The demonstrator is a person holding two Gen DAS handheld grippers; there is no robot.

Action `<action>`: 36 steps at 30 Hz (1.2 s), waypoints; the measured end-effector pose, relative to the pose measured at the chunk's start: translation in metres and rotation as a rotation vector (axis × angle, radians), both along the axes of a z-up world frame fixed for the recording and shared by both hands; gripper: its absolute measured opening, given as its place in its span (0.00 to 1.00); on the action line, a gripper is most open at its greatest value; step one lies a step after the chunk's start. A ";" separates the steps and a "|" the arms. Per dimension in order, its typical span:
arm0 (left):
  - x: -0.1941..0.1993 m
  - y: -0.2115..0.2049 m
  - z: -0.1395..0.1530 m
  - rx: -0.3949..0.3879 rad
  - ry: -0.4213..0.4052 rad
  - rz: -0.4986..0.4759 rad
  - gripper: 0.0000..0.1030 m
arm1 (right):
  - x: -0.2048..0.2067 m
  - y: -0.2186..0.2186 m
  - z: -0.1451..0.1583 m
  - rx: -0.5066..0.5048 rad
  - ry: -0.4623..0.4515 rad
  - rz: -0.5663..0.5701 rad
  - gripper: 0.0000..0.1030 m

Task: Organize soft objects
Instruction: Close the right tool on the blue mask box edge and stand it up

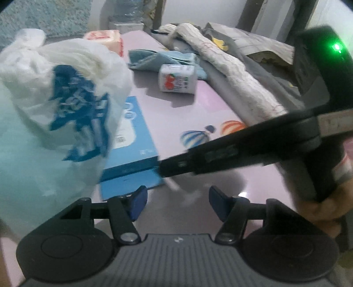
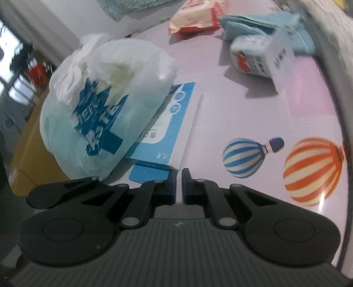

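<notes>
Plastic bag (image 2: pixel 106 106), white with blue print and knotted at the top, sits ahead-left of the right tool (image 2: pixel 179 183), leaning on a blue box (image 2: pixel 163 132) on the pink tabletop (image 2: pixel 242 114). That tool's jaws are closed on nothing visible. The left tool (image 1: pixel 177 202) stands open and empty, the bag to its left, a small tissue pack (image 1: pixel 176 78) farther ahead.

A blue box (image 2: pixel 158 132) lies flat on the pink tabletop (image 2: pixel 253 114). Two balloon prints (image 2: pixel 313 170) decorate it. Behind, perhaps a water bottle (image 1: pixel 129 11).
</notes>
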State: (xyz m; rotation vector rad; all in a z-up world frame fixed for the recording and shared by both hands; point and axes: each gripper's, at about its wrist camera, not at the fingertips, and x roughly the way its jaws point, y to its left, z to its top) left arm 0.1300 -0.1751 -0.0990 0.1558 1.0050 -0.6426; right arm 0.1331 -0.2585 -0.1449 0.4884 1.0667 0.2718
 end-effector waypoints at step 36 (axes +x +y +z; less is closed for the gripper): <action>0.035 0.031 0.002 -0.097 0.004 0.113 0.70 | 0.008 -0.025 0.001 0.181 -0.013 -0.099 0.27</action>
